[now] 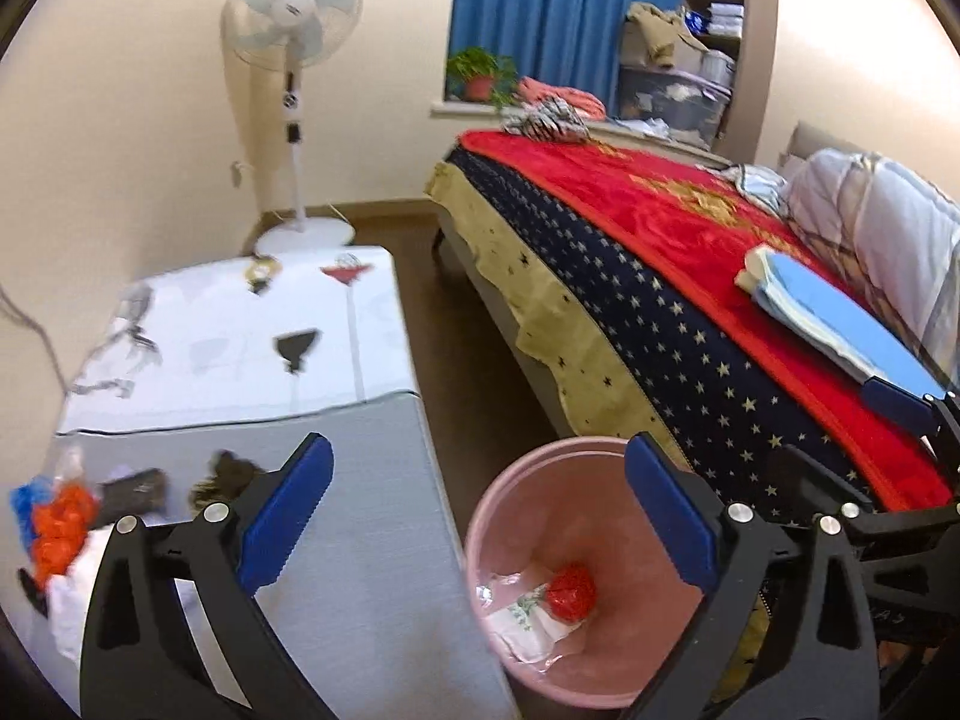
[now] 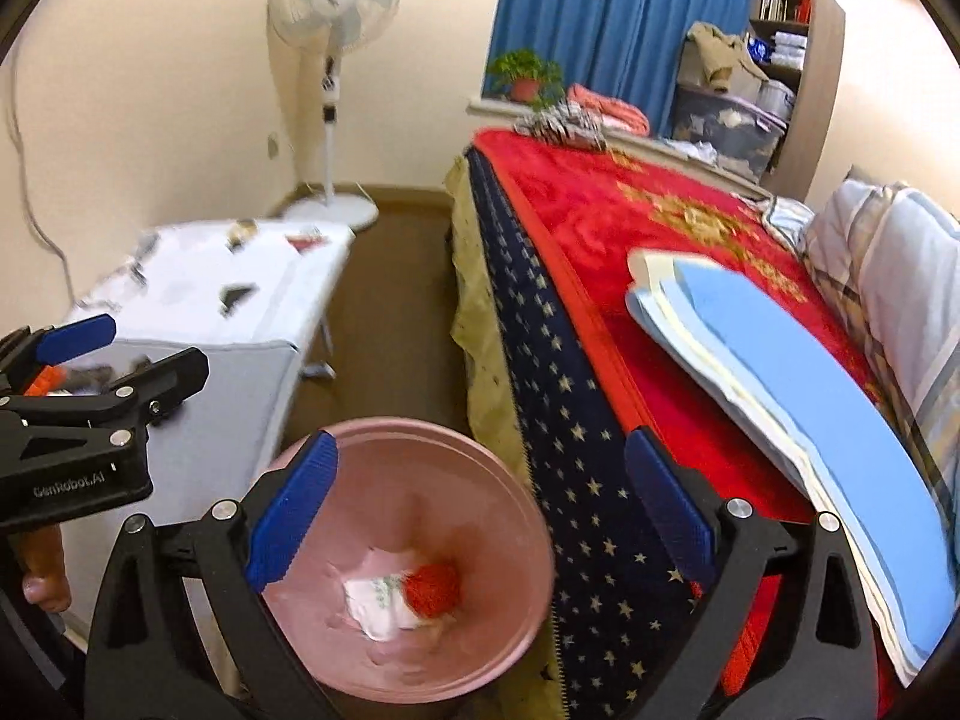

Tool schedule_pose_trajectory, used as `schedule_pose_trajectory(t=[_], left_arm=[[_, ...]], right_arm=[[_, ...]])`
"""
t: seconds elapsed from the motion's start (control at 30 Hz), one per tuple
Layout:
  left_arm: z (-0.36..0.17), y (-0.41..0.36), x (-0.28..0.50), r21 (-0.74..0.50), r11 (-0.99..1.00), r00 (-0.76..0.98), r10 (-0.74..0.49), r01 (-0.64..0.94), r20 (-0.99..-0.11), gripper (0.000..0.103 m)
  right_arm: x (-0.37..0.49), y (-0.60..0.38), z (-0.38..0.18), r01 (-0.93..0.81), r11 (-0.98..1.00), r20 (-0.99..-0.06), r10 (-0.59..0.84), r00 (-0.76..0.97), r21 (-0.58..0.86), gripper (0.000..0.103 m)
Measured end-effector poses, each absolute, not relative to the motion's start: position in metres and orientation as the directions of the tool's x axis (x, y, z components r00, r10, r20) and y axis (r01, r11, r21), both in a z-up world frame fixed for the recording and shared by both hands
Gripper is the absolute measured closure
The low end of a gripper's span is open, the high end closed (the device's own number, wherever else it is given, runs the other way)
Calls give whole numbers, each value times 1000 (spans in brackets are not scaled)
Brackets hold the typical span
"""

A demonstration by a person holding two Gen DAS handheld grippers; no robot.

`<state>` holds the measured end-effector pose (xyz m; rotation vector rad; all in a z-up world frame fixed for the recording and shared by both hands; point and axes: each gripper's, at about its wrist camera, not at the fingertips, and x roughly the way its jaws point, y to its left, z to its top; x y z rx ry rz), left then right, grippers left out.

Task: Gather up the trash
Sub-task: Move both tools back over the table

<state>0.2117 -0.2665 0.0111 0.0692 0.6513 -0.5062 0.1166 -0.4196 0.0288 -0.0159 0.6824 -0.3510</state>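
Item one: left hand-held gripper (image 1: 480, 516), black frame with blue serrated pads, jaws standing wide with nothing between them. It is pointing downward over the gap between desk and bed, its right pad hanging over the bin's rim.

Item two: right hand-held gripper (image 2: 480, 510), same make, jaws likewise wide and empty, hovering directly above the bin's mouth.

Item three: round pink plastic waste bin (image 1: 540, 462), standing on the brown floor between the desk and the bed. Already lying in its bottom: a crumpled red wrapper (image 1: 570, 591) on a white floral tissue (image 1: 528, 615).

Item four: remaining trash, a loose pile of orange and blue crinkled wrappers with dark scraps (image 1: 60, 522), sitting on the grey-clothed desk (image 1: 360, 540) at its near left corner.

Relation governing the next move, as I judge it: the pile is lying to the left of both grippers, across the desk from the bin. The left one is plainly nearer; the right one is sitting on the bin's far side, against the red blanketed bed (image 2: 600, 222). The heap has no clear long axis.
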Motion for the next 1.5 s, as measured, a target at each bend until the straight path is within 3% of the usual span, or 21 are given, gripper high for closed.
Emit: schedule_pose_trajectory(t=[0.3, 0.57, 0.77, 0.9, 1.07, 1.5], left_arm=[[88, -166, 150, -15, 918, 800, -353, 396, -484, 8], [77, -80, 89, 102, 944, 862, -238, 314, -448, 8], [47, -36, 81, 59, 977, 879, -157, 205, -450, 8], [35, -31, 87, 134, 978, 893, -85, 160, -442, 8], [38, -24, 91, 56, 987, 889, -109, 149, -445, 8], [35, -22, 98, 38, 991, 886, -98, 129, -453, 8]], right_arm=[[55, -361, 95, 254, 960, -446, -179, 877, 115, 5], [26, -292, 88, 125, 974, -398, -40, 917, 189, 5], [32, -262, 64, 74, 989, -439, -8, 899, 132, 5], [44, -260, 49, 79, 993, -500, -22, 866, 92, 5], [49, -268, 42, 116, 986, -523, -36, 851, 121, 5], [53, -258, 37, 83, 995, -525, -37, 850, 64, 5]])
